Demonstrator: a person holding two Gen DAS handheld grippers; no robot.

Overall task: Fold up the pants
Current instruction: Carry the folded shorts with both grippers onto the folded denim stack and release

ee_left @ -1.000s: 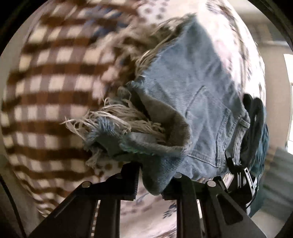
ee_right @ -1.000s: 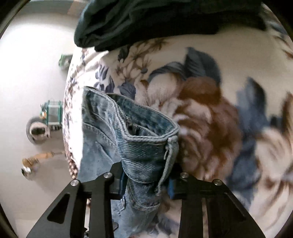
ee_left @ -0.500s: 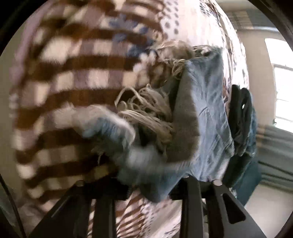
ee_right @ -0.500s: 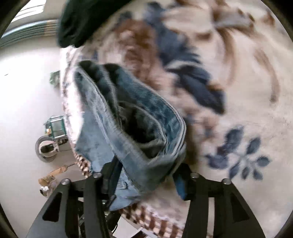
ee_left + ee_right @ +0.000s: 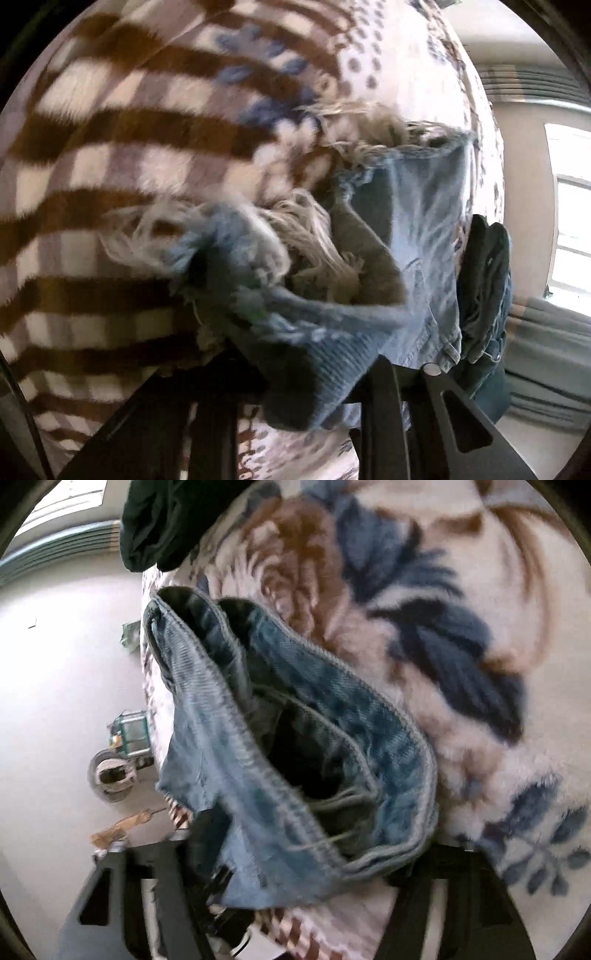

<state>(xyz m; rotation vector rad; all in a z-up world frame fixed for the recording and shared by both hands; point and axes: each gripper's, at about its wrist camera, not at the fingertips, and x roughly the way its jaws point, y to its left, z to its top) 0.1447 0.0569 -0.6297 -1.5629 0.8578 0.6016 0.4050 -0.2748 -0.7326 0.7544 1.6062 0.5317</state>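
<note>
Pinching the frayed hem end, the left gripper [image 5: 306,373] has its two black fingers pressed onto a thick wad of the denim shorts [image 5: 424,236], with loose white threads spilling out just past the tips. The right gripper [image 5: 295,867] likewise clamps a bunch of the same shorts [image 5: 295,738] at the waistband, whose stitched edge curls open above the fingers so the dark inside shows. Both views are blurred, so exact contact at the pads is hard to read, but cloth fills the gap in each.

Held at both ends, the shorts hang between the grippers, partly lifted, with the rest draped against the blanket [image 5: 129,166]. Denim like this looks fairly heavy and stiff for cloth: it should hold a crease well and not slide much on a fuzzy surface, though the doubled seams are bulky and resist folding flat. The frayed fringe is the weak spot; threads could snag or pull loose, so a hold on solid fabric behind the fringe, and on the firm waistband at the other end, seems safest.

Beneath lies the plush blanket, brown checks on one side and big brown and blue flowers [image 5: 424,627] on the other. A dark garment [image 5: 484,295] sits at its far edge, touching the shorts. Beyond are a pale floor [image 5: 55,664] with small clutter, and a bright window [image 5: 572,221].
</note>
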